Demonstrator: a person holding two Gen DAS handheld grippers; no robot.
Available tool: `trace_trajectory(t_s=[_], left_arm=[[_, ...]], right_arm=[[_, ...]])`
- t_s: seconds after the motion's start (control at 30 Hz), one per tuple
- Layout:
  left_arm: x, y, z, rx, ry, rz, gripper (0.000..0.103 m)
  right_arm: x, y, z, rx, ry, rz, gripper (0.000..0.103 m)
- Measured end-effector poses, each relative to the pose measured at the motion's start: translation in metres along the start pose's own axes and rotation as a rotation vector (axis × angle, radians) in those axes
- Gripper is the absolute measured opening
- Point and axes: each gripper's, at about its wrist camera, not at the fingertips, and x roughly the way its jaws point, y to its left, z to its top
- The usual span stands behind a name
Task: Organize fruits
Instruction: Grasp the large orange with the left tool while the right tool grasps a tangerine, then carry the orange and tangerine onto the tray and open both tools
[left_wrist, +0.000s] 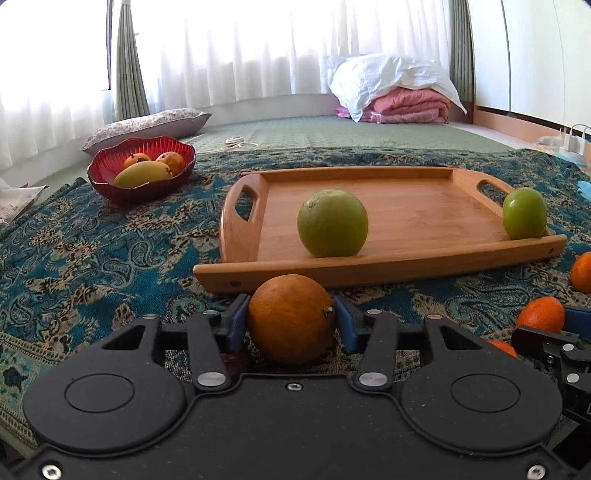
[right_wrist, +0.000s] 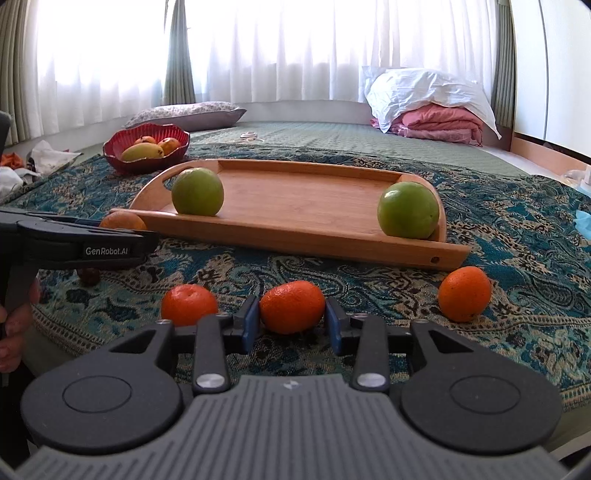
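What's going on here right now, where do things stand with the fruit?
A person holds a claw in each hand. The left claw is closed on a dull orange lying on the patterned cloth, and the right claw is closed on a tangerine. Neither fruit looks lifted yet. Two green fruits sit on the wooden tray; two more tangerines lie loose on the cloth, and the red bowl holds other fruit.

- Left tool (left_wrist: 291, 320) sits low and angled slightly downward, its blue pads (left_wrist: 236, 319) pressed against both sides of a dull orange fruit (left_wrist: 291, 317)
- Right tool (right_wrist: 291, 320) is tilted down the same way, its blue pads (right_wrist: 251, 323) clamped on a small mandarin (right_wrist: 291, 306)
- A hand (right_wrist: 13, 332) at the right view's left edge grips the left tool's handle
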Motion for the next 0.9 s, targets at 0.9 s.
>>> trace_trajectory(t_s=[0.9], left_arm=[[0.013, 0.033, 0.095, -0.113, -0.107, -0.062, 0.046]], right_arm=[[0.029, -0.031, 0.077, 0.112, -0.116, -0.068, 0.041]])
